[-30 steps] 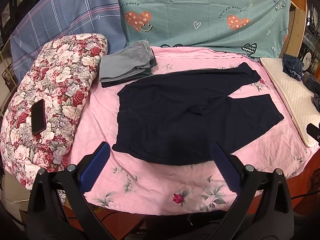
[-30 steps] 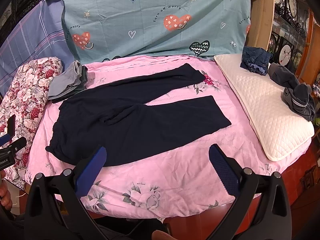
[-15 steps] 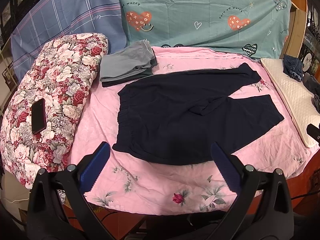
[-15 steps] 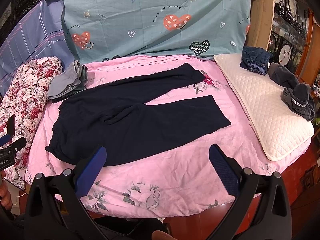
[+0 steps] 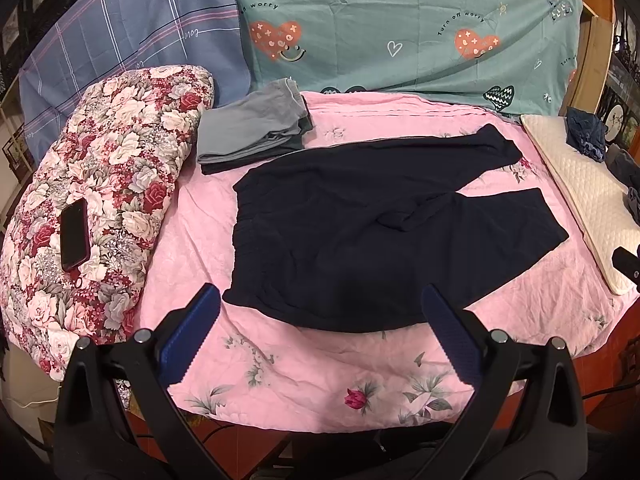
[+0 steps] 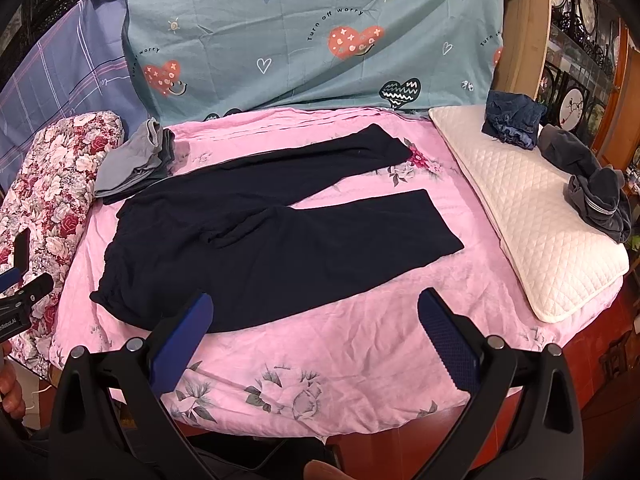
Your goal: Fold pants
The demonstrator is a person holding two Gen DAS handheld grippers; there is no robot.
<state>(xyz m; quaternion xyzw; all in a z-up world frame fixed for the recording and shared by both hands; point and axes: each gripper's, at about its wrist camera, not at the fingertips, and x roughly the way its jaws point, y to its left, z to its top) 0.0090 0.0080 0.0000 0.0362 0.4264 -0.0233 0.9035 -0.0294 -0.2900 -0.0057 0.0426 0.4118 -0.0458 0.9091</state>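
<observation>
Dark navy pants point(image 5: 372, 224) point(image 6: 264, 236) lie spread flat on the pink floral sheet point(image 5: 320, 360) point(image 6: 320, 352), waistband to the left and both legs splayed to the right. My left gripper point(image 5: 320, 304) hovers open above the near edge of the bed, just short of the waist and seat. My right gripper point(image 6: 314, 304) is open too, held over the sheet in front of the nearer leg. Neither holds any cloth. The left gripper's body shows at the far left edge of the right wrist view.
Folded grey clothes point(image 5: 252, 128) point(image 6: 132, 160) sit at the back left. A phone point(image 5: 74, 234) rests on a floral quilt point(image 5: 100, 184). At the right, a white quilted pillow point(image 6: 532, 208) carries crumpled dark garments point(image 6: 512, 120). Teal and blue sheets point(image 5: 400, 28) hang behind.
</observation>
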